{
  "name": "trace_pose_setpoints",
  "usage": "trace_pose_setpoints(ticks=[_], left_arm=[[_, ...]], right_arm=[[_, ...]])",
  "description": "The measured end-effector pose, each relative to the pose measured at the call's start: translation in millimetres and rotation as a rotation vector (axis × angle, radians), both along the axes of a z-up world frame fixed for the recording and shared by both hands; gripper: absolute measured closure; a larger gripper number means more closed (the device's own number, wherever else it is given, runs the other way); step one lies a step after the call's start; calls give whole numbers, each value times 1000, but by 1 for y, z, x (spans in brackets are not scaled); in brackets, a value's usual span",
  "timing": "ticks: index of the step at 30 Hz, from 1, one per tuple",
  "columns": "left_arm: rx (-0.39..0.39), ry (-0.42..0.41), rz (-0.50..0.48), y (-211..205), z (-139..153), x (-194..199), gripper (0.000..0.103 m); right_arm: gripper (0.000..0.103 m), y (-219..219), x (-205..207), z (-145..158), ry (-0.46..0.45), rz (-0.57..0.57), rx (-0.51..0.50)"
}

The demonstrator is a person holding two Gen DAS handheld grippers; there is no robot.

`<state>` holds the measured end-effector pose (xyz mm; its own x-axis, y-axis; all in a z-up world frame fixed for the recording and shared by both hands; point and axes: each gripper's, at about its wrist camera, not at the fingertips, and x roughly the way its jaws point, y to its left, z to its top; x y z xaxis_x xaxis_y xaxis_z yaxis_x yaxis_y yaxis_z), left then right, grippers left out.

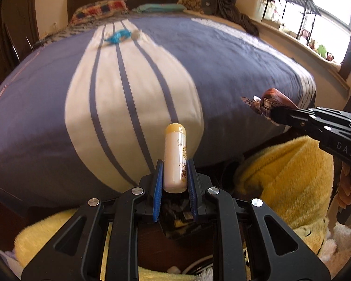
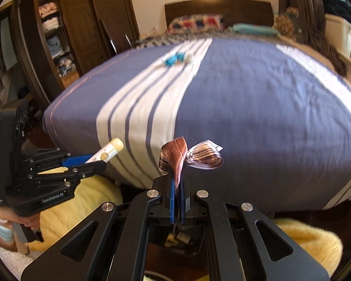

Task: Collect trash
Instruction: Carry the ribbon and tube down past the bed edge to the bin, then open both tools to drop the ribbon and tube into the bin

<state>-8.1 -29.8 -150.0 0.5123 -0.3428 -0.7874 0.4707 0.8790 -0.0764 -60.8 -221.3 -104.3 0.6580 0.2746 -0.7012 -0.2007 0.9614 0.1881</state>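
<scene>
Our left gripper (image 1: 175,175) is clamped on a cream tube (image 1: 175,157); at three o'clock our right gripper (image 2: 178,182) pinches a brown wrapper (image 2: 175,157). On the bed (image 1: 222,70), twelve o'clock, blue trash (image 1: 117,37) lies.

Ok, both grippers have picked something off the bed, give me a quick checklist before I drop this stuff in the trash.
1. Left gripper shut on the small white plastic bottle with a yellow cap: ok.
2. Right gripper shut on the crumpled brown foil wrapper: ok.
3. Wrapper held securely: cannot tell, most of it flops loose above the pads.
4. Trash bin in sight: not ok, none visible.
5. Bed cleared: not ok, a crumpled blue wrapper lies on the striped blue and white bedspread.
</scene>
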Motion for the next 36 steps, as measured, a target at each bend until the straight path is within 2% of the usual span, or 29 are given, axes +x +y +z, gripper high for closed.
trace_pose_setpoints(ticks=[9, 17, 25, 26, 34, 35, 36], left_arm=[[52, 190, 6, -7, -85, 13, 85], [26, 348, -12, -12, -134, 27, 85], [26, 410, -28, -18, -153, 33, 85], [26, 415, -30, -18, -154, 34, 85], [20, 448, -27, -18, -161, 39, 83], [18, 447, -26, -18, -160, 39, 82], [15, 444, -25, -18, -159, 39, 79]], right_arm=[[98, 15, 14, -71, 195, 30, 9], [98, 20, 24, -127, 358, 28, 35], [98, 33, 33, -153, 456, 56, 27], [95, 33, 35, -153, 461, 56, 26], [94, 31, 53, -155, 494, 29, 32], [90, 31, 54, -155, 495, 27, 32], [77, 30, 55, -154, 494, 23, 34]])
